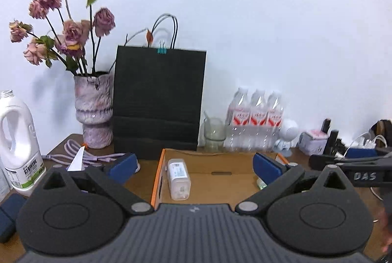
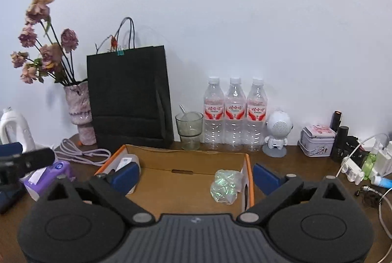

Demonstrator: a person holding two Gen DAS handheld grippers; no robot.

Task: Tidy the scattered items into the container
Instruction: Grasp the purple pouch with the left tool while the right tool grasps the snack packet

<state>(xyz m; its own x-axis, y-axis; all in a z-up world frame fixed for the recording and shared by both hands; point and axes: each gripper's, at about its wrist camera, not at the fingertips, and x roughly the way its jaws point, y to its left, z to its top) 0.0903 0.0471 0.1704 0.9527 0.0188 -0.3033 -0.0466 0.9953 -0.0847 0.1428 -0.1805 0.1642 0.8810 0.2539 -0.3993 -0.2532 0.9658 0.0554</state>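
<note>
So the box (image 2: pixel 186 179) sits mid-table, open top, orange edges. Inside it there's a white charger (image 1: pixel 178 178) lying flat along the 9 o'clock wall and a crinkly clear bag (image 2: pixel 225 185) over at the 3 o'clock wall. Both grippers hover at the box's 6 o'clock side: left gripper (image 1: pixel 194 167) spread wide with nothing in it, right gripper (image 2: pixel 196 176) same deal, wide and empty. At 12 o'clock behind the box: black bag (image 2: pixel 127 96), glass (image 2: pixel 189 130), three bottles (image 2: pixel 234 113). Vase (image 1: pixel 94 108) at 10 o'clock.

A home desk (image 2: pixel 306 162) against a white wall: dried roses in a vase (image 2: pixel 79 108), water bottles (image 2: pixel 234 113), paper bag (image 2: pixel 127 96).
</note>
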